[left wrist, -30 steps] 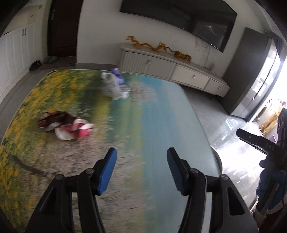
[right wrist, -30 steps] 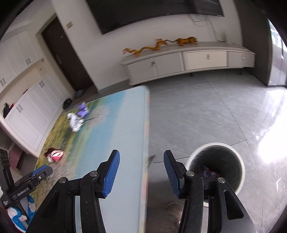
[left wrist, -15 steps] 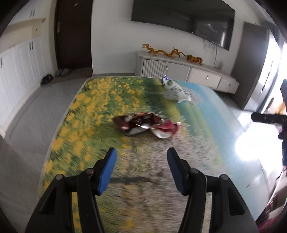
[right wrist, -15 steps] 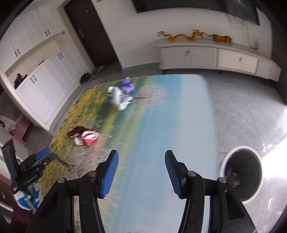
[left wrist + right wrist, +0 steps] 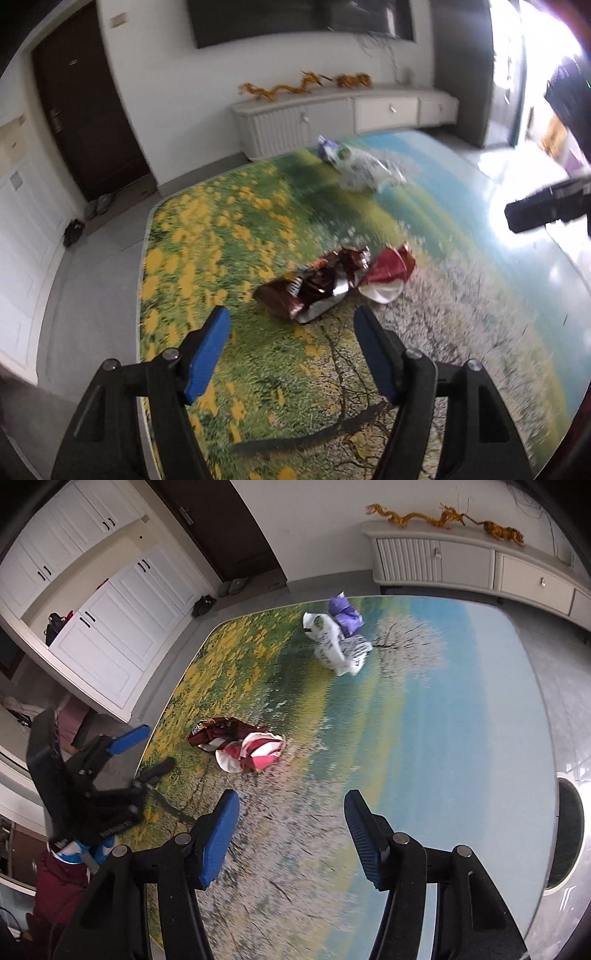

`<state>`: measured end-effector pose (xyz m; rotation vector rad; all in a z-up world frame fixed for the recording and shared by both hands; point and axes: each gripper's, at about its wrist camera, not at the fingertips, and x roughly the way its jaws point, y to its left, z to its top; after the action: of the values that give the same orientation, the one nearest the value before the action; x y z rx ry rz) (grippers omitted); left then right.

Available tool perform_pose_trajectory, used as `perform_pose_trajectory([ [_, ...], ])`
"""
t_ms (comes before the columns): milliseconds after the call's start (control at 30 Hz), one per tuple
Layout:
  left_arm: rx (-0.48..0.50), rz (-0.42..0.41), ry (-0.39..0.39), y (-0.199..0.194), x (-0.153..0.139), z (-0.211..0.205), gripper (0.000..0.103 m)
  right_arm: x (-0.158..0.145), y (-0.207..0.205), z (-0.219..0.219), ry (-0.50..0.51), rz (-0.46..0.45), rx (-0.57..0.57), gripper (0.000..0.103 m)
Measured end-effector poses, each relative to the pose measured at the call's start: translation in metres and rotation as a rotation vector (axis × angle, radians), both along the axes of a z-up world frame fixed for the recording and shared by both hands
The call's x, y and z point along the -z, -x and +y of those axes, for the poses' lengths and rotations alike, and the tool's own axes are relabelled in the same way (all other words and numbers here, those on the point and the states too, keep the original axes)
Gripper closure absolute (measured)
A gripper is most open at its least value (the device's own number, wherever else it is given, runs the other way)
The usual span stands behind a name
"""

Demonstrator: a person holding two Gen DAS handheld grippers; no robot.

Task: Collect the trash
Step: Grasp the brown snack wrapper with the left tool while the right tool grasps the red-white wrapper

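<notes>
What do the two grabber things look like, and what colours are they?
Both are alike. The left gripper has black plastic arms with round silver screws, and each of its two fingers ends in a flat bright blue pad. The right gripper looks the same: black frame, silver screws, ribbed blue pads. In the right wrist view the left gripper's black body carries small white lettering, too blurred to read.

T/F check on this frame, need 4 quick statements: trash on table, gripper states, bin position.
1. The left gripper holds the brown wrapper. False: its jaws are open and empty, short of the wrapper.
2. The red-and-white wrapper lies against the brown wrapper. True.
3. The white and purple bags sit at the far end of the table. True.
4. The bin stands on the table. False: it is on the floor beside the table edge.
</notes>
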<state>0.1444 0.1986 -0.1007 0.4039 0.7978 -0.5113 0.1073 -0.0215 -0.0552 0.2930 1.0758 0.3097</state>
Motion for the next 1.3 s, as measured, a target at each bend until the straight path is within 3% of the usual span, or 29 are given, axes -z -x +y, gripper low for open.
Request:
perform_pose_trajectory([
  [133, 0.058, 0.002, -0.066, -0.008, 0.014, -0.01, 0.035, 0.008, -0.015, 0.012, -0.022, 0.041, -0.007, 0.044],
  [700, 0.042, 0.032, -0.008, -0.032, 0.01, 0.003, 0.035, 0.048, -0.065, 0.063, -0.075, 0.126, -0.01, 0.042],
  [733, 0.043, 0.033, -0.004, -0.032, 0.009, 0.004, 0.035, 0.05, -0.066, 0.063, -0.08, 0.13, -0.006, 0.044],
  [800, 0.038, 0.037, 0.01, -0.032, 0.007, 0.005, 0.035, 0.055, -0.068, 0.062, -0.088, 0.14, 0.006, 0.061],
  [900, 0.026, 0.041, 0.037, -0.036, 0.003, 0.005, 0.035, 0.063, -0.069, 0.052, -0.132, 0.154, 0.032, 0.074],
  [1100, 0.034, 0.049, 0.079, -0.044, -0.002, -0.009, 0.034, 0.06, -0.062, 0.034, -0.13, 0.131, 0.05, 0.076],
  [1300, 0.087, 0.048, -0.002, -0.039, 0.014, -0.034, 0.031, 0.055, -0.046, 0.004, -0.137, 0.127, 0.075, 0.077],
])
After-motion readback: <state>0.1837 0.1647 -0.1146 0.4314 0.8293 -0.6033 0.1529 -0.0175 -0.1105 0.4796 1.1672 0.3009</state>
